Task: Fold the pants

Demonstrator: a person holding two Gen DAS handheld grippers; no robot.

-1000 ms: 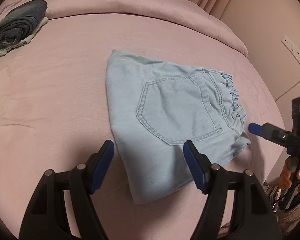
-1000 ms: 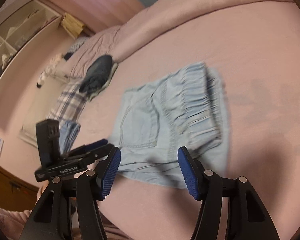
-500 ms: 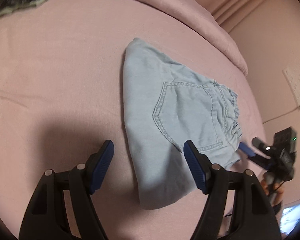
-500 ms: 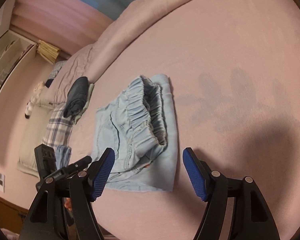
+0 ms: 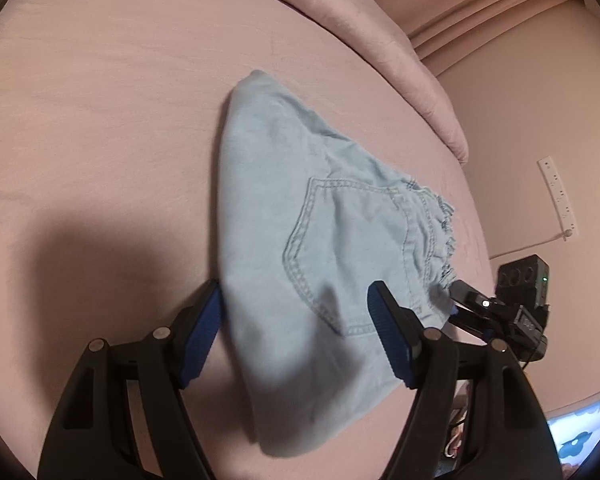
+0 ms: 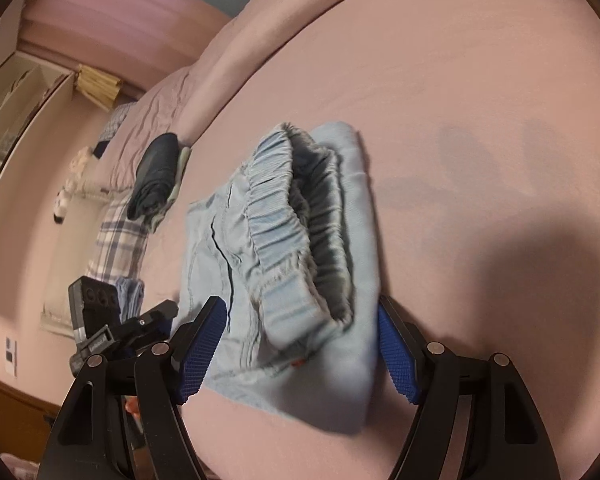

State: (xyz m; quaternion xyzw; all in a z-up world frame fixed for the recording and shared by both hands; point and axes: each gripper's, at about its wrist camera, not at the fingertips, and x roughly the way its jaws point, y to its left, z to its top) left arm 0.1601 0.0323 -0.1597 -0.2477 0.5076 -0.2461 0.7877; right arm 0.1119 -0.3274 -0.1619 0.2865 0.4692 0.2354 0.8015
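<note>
Left wrist view: folded light-blue denim pants (image 5: 300, 248) lie on a pink bed (image 5: 100, 120); the left hand-held gripper (image 5: 296, 336) is released, straddling their near edge.

Right wrist view: the right hand-held gripper (image 6: 300, 344) is released, straddling the elastic waistband end, pads clear.

Dim warm indoor light; dark soft shadows on the bed (image 5: 100, 128); fisheye bending and black vignette at edges; right view slightly blurred.
</note>
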